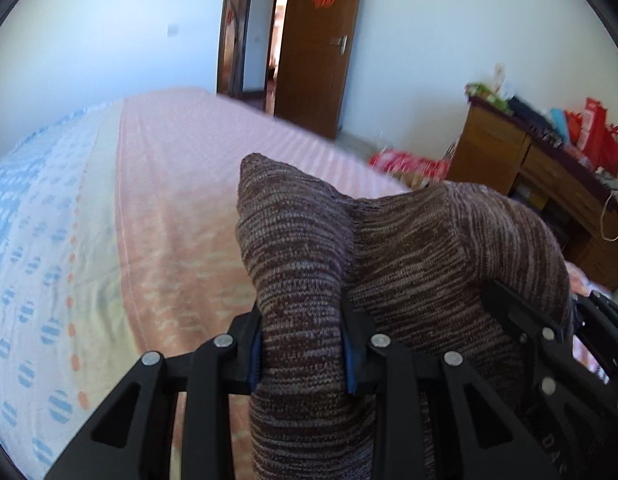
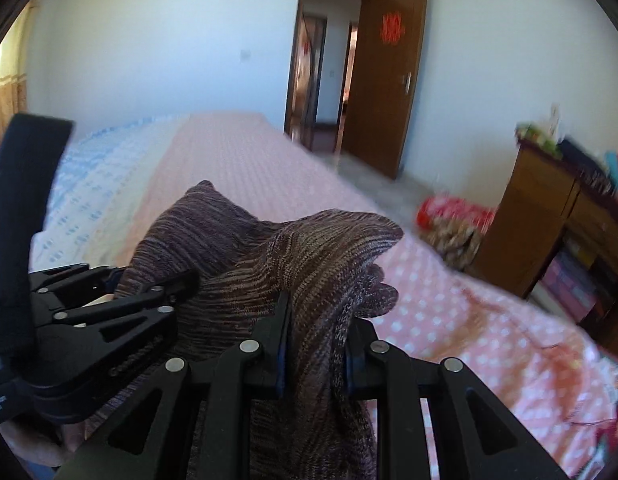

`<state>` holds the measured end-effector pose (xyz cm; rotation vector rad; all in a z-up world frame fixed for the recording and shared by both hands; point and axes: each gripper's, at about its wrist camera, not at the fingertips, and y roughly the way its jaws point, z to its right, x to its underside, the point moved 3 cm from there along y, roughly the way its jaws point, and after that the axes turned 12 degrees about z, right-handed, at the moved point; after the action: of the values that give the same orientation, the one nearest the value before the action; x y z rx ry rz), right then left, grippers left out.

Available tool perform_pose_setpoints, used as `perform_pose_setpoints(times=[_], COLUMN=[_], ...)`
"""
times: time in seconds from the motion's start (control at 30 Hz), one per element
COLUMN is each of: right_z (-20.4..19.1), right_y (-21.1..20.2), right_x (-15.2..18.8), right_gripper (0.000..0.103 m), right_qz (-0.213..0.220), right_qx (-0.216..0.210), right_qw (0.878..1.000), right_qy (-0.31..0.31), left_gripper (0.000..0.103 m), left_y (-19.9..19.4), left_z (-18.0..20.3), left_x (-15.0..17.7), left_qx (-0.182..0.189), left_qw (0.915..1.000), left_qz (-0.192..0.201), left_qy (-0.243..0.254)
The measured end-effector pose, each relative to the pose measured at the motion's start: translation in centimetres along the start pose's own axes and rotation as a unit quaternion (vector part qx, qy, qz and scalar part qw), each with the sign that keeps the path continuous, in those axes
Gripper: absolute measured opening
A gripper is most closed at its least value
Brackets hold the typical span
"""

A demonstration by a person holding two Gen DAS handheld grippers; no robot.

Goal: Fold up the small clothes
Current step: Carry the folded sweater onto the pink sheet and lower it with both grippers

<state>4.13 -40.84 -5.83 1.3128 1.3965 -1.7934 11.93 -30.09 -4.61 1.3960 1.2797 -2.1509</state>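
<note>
A brown striped knit garment (image 1: pixel 409 248) is held up above the bed between both grippers. My left gripper (image 1: pixel 303 344) is shut on one bunched edge of it. My right gripper (image 2: pixel 317 344) is shut on another edge of the same garment (image 2: pixel 309 264). The right gripper also shows at the right edge of the left wrist view (image 1: pixel 549 336). The left gripper shows at the left of the right wrist view (image 2: pixel 121 296). The two grippers are close together, side by side. The garment's lower part hangs out of view below them.
A bed with a pink dotted cover (image 1: pixel 197 184) and a blue patterned sheet (image 1: pixel 37 208) lies below. A wooden dresser (image 2: pixel 549 232) with bags on top stands to the right. A red bundle (image 2: pixel 453 212) lies on the floor. A wooden door (image 2: pixel 385 80) stands open.
</note>
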Motion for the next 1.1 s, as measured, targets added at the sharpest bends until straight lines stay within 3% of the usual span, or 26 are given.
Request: perform_pose_setpoints(times=[0.03, 0.1, 0.2, 0.4, 0.47, 0.63, 0.7, 0.77, 0.8, 0.83, 0.9, 0.97, 1.1], right_z=[0.5, 1.6, 3.4, 4.7, 4.4, 3.3, 3.9, 3.5, 3.4, 3.5, 3.9, 4.1, 3.5], right_y=[1.2, 2.3, 0.3, -6.6, -7.6, -7.4, -7.3, -7.6, -7.5, -7.5, -7.6, -8.4, -10.6], right_x=[0.7, 1.4, 1.8, 4.1, 5.0, 7.3, 7.9, 7.9, 7.9, 7.8, 7.8, 7.5, 7.2], right_gripper=[0.023, 0.028, 0.049, 0.052, 0.063, 0.063, 0.063, 0.052, 0.03, 0.023, 0.018, 0.016, 0.015], right_qz=[-0.022, -0.059, -0.044, -0.042, -0.052, -0.084, -0.09, -0.087, -0.091, -0.097, -0.106, -0.112, -0.131], right_qx=[-0.002, -0.015, -0.008, -0.041, -0.049, -0.028, -0.035, -0.031, -0.038, -0.046, -0.054, -0.076, -0.116], right_qw=[1.0, 0.996, 0.994, 0.989, 0.988, 0.989, 0.986, 0.987, 0.985, 0.982, 0.976, 0.969, 0.962], right_qy=[0.013, 0.058, 0.101, 0.139, 0.14, 0.121, 0.135, 0.133, 0.139, 0.157, 0.18, 0.207, 0.211], left_gripper=[0.034, 0.052, 0.075, 0.075, 0.075, 0.075, 0.075, 0.077, 0.076, 0.073, 0.029, 0.016, 0.013], left_y=[1.1, 1.5, 0.4, -5.3, -6.6, -6.9, -7.8, -8.0, -8.0, -7.8, -7.4, -7.8, -10.1], left_z=[-0.5, -1.5, -3.5, -8.0, -8.9, -9.0, -8.3, -7.3, -7.0, -6.6, -6.0, -5.9, -6.4], left_x=[0.8, 1.5, 1.3, 2.7, 3.9, 6.7, 7.3, 7.6, 7.6, 7.5, 7.3, 6.9, 5.6], left_qx=[-0.007, -0.01, -0.012, 0.048, 0.06, 0.079, 0.072, 0.078, 0.082, 0.089, 0.108, 0.13, 0.144], left_qw=[0.9998, 0.9995, 0.9987, 0.9964, 0.9946, 0.987, 0.9907, 0.9919, 0.9917, 0.9911, 0.9886, 0.9849, 0.9827], left_qz=[-0.021, -0.029, -0.035, -0.032, -0.035, -0.077, -0.066, -0.069, -0.068, -0.069, -0.078, -0.088, -0.091], left_qy=[0.0, -0.013, -0.036, -0.062, -0.078, -0.117, -0.094, -0.074, -0.072, -0.071, -0.069, -0.073, -0.072])
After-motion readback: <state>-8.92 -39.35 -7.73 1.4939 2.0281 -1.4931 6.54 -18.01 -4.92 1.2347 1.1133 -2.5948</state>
